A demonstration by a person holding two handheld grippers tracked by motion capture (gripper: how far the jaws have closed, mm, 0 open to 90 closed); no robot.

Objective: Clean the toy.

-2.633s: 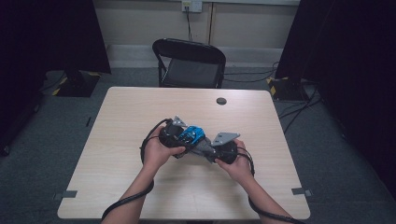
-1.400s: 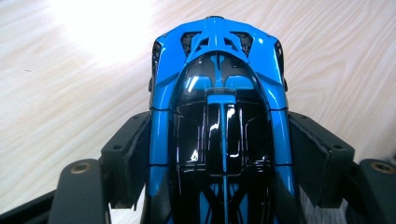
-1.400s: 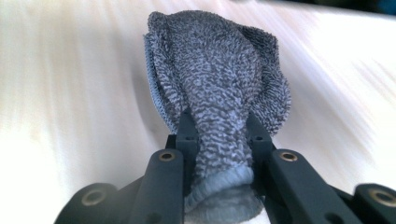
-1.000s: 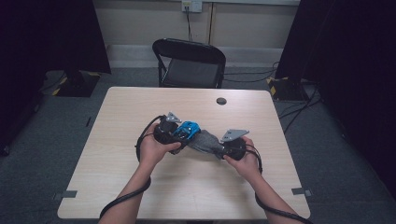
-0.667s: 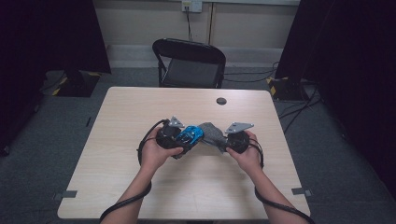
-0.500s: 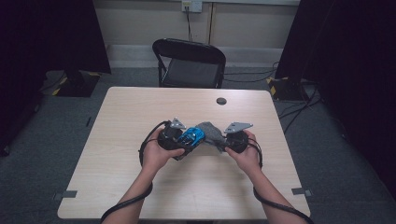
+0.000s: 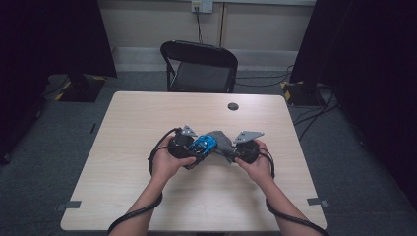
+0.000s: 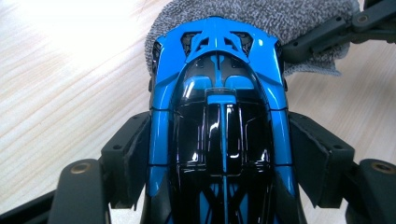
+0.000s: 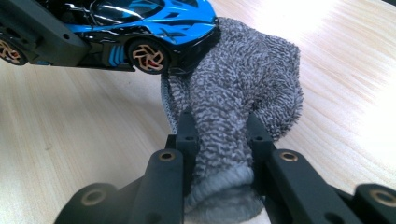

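Observation:
A blue and black toy car (image 8: 219, 126) is clamped across its sides by my left gripper (image 8: 219, 158), pads pressed on both flanks. In the high view the car (image 7: 204, 144) sits just above the table's middle, between both hands. My right gripper (image 9: 219, 135) is shut on a grey knitted cloth (image 9: 238, 88), bunched between its jaws. The cloth (image 7: 220, 142) lies against one end of the car (image 9: 135, 18), and its lower part rests on the table. The left gripper (image 7: 196, 151) and right gripper (image 7: 227, 153) face each other.
The light wooden table (image 7: 147, 113) has a small black round disc (image 7: 233, 106) near its far edge. A black folding chair (image 7: 199, 64) stands behind the table. Cables trail from both grippers over the near edge. Dark curtains hang at both sides.
Since the oldest frame both hands have shifted slightly away from the person, and the right gripper has brought the cloth up against the car's end. Over the last half second little differs.

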